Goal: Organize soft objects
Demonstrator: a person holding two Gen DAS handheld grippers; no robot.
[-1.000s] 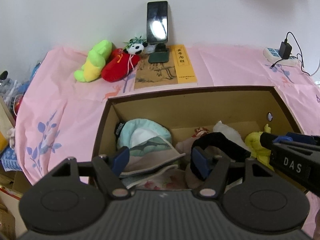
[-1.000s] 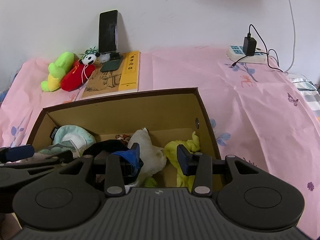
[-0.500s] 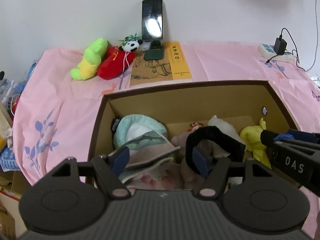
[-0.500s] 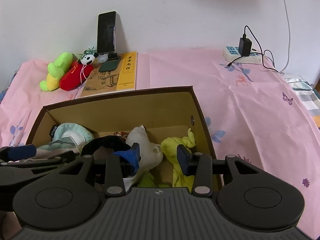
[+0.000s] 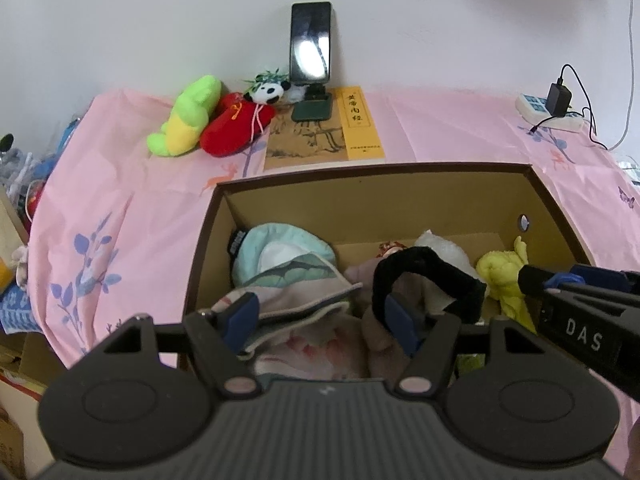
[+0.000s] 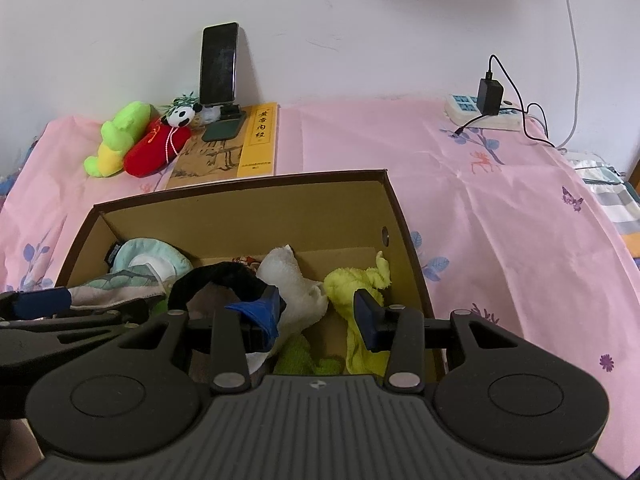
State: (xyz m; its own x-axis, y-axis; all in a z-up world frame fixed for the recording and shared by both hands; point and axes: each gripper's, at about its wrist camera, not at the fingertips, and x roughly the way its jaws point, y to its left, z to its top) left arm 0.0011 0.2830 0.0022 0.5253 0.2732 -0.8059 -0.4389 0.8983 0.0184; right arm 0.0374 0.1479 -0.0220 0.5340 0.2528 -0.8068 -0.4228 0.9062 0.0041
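A brown cardboard box (image 5: 372,174) (image 6: 248,188) holds several soft things: a teal cap (image 5: 280,246) (image 6: 148,258), a folded patterned cloth (image 5: 296,300), a black fuzzy band (image 5: 428,270) (image 6: 218,280), a white plush (image 6: 290,284) and a yellow-green towel (image 5: 502,280) (image 6: 360,284). My left gripper (image 5: 324,320) is open above the cloth at the box's near left. My right gripper (image 6: 320,316) is open above the white plush and the towel. A green plush (image 5: 186,118) (image 6: 118,138) and a red plush with a panda (image 5: 238,128) (image 6: 158,148) lie on the pink cloth beyond the box.
A phone on a stand (image 5: 311,46) (image 6: 218,64) leans at the wall behind a yellow book (image 5: 324,132) (image 6: 228,148). A power strip with a charger (image 5: 550,110) (image 6: 486,108) sits far right. Clutter lies past the table's left edge (image 5: 16,200).
Both grippers have drawn back and up a little from the box, so more of its inside shows. Their jaws stay open. Nothing was picked up.
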